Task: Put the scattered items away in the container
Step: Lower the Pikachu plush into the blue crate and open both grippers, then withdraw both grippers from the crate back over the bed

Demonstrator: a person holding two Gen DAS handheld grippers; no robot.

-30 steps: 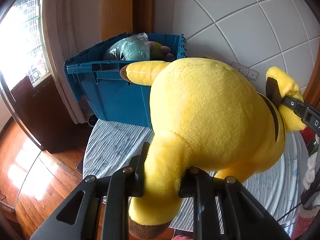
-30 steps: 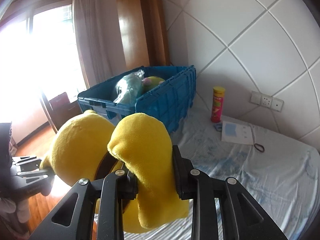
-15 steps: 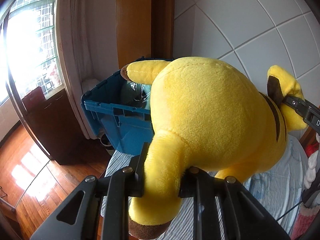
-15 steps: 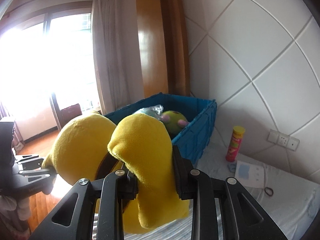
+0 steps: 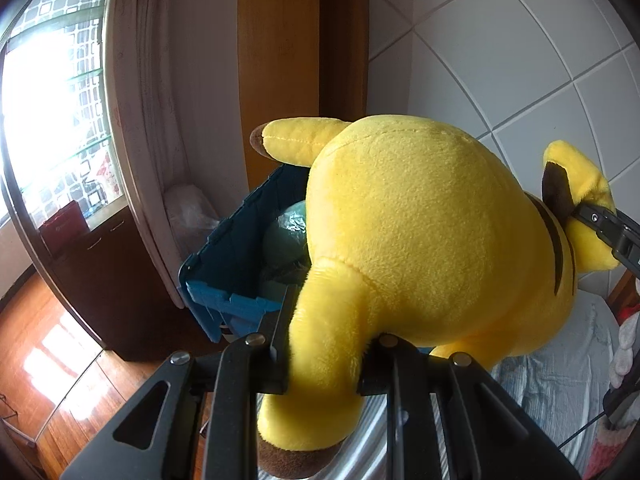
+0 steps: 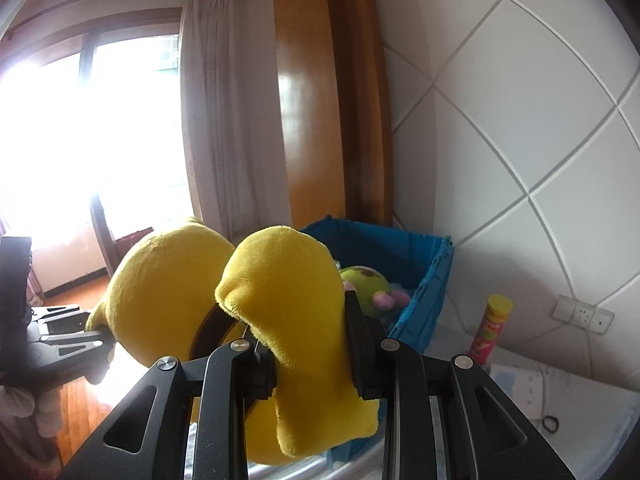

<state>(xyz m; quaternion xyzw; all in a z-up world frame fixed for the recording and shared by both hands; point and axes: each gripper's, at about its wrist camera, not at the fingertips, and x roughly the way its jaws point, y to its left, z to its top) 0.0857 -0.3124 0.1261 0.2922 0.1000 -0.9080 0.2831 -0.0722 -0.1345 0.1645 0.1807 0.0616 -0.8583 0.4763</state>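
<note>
A big yellow plush toy [image 5: 420, 240] with brown ear tips hangs in the air between both grippers. My left gripper [image 5: 326, 344] is shut on one of its limbs. My right gripper [image 6: 310, 332] is shut on another yellow part of the plush toy [image 6: 288, 280]; the right gripper also shows at the right edge of the left wrist view. Just beyond the toy stands a blue plastic crate [image 5: 224, 248], its rim [image 6: 436, 280] close below. Inside lie a bagged teal plush [image 5: 288, 232] and a green and pink plush [image 6: 368, 284].
The crate stands on a bed with a pale striped sheet [image 5: 560, 380] against a white tiled wall. A yellow and red snack tube [image 6: 490, 330], a paper sheet [image 6: 520, 384] and a hair tie [image 6: 551, 424] lie on the bed. Curtain [image 5: 148, 140], window and wooden floor [image 5: 52, 376] at left.
Both grippers have carried the yellow plush toy closer to the blue crate and higher; the crate now lies just behind and below the toy. Both grips are unchanged.
</note>
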